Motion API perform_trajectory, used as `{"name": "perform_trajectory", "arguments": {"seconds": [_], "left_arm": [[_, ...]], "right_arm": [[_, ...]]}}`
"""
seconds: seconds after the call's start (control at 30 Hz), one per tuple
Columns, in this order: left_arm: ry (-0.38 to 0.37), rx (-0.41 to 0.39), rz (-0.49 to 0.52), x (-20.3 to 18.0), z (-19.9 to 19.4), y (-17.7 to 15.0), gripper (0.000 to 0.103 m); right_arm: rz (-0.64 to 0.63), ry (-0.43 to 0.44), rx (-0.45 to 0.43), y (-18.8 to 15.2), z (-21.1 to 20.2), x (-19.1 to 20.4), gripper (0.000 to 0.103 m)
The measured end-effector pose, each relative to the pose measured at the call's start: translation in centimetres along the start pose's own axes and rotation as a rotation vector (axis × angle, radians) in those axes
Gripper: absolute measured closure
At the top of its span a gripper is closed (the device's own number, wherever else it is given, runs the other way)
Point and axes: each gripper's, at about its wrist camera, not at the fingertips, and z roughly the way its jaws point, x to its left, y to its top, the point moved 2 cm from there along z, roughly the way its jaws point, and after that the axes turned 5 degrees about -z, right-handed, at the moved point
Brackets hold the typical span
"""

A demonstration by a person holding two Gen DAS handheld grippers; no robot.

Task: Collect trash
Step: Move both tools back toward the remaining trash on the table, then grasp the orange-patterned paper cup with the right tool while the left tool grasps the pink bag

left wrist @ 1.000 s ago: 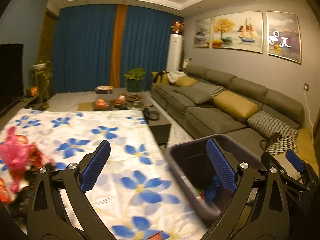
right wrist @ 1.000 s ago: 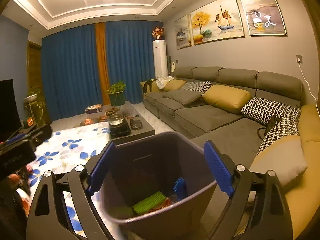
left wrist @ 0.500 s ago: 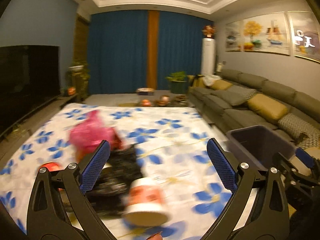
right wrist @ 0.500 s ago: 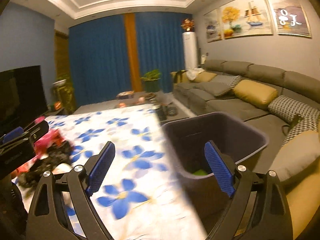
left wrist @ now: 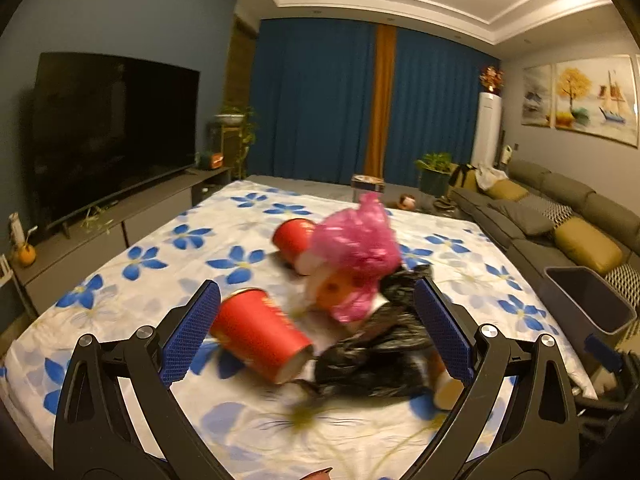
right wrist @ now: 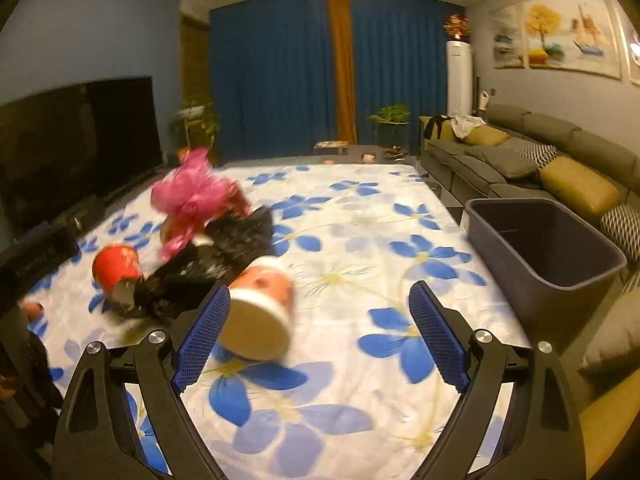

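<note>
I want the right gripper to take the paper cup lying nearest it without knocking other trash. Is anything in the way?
Nothing visible is. The right gripper is open, and the red paper cup lies on its side on the flowered cloth just ahead, by the left finger. The black plastic bag lies behind it.

I am looking into a home living room. A long grey sofa [right wrist: 560, 152] with yellow cushions runs along the right wall under framed paintings [right wrist: 556, 36]. A big television [left wrist: 112, 132] stands on a low cabinet at left, blue curtains [right wrist: 280, 76] cover the far wall, and potted plants [right wrist: 390, 120] stand before them.
</note>
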Motion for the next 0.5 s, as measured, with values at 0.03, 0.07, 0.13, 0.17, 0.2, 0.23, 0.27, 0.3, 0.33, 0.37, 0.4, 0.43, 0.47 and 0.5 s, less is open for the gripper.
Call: {"name": "perform_trajectory", "arguments": {"seconds": [0.03, 0.07, 0.13, 0.17, 0.2, 0.23, 0.27, 0.3, 0.33, 0.37, 0.4, 0.43, 0.47, 0.5], "left_arm": [[0.001, -0.003, -0.003, 0.5, -0.2, 0.0, 0.007], [0.003, -0.005, -0.004, 0.8, -0.2, 0.0, 0.007], [0.002, -0.006, -0.002, 1.2, 0.0, -0.1, 0.007], [0.001, -0.002, -0.005, 1.5, 0.1, -0.1, 0.007], [-0.001, 0.001, -0.009, 1.7, 0.4, -0.1, 0.007], [-0.005, 0.003, -0.015, 1.9, 0.4, -0.1, 0.007], [-0.007, 0.004, -0.02, 2.1, 0.5, -0.1, 0.007], [-0.01, 0.005, -0.021, 2.2, 0.6, -0.1, 0.007], [-0.013, 0.007, -0.021, 2.2, 0.7, -0.1, 0.007], [-0.015, 0.007, -0.018, 2.3, 0.9, -0.1, 0.007], [-0.015, 0.008, -0.016, 2.3, 1.0, -0.1, 0.007], [-0.018, 0.009, -0.013, 2.3, 1.2, -0.1, 0.007], [-0.021, 0.011, -0.011, 2.3, 1.4, -0.1, 0.007], [-0.023, 0.015, -0.009, 2.3, 1.6, -0.2, 0.007]], "right_arm": [[-0.002, 0.002, 0.011, -0.3, 0.4, 0.4, 0.015], [-0.004, 0.003, 0.026, -0.4, 0.9, 0.7, 0.018], [-0.015, 0.001, 0.059, -0.7, 1.8, 1.3, 0.024], [-0.021, 0.001, 0.066, -0.8, 2.1, 1.6, 0.026], [-0.028, 0.0, 0.074, -0.8, 2.4, 1.8, 0.027], [-0.041, -0.004, 0.086, -0.7, 2.9, 2.1, 0.03], [-0.046, -0.004, 0.095, -0.7, 3.1, 2.1, 0.034], [-0.051, -0.003, 0.107, -0.8, 3.5, 2.2, 0.036], [-0.054, -0.003, 0.123, -0.7, 4.0, 2.3, 0.041], [-0.056, -0.002, 0.133, -0.7, 4.3, 2.4, 0.046], [-0.058, 0.0, 0.141, -0.6, 4.6, 2.5, 0.048], [-0.062, 0.0, 0.149, -0.5, 5.1, 2.6, 0.053], [-0.067, 0.001, 0.154, -0.4, 5.4, 2.6, 0.059], [-0.071, 0.003, 0.158, -0.5, 5.4, 2.6, 0.061]]}}
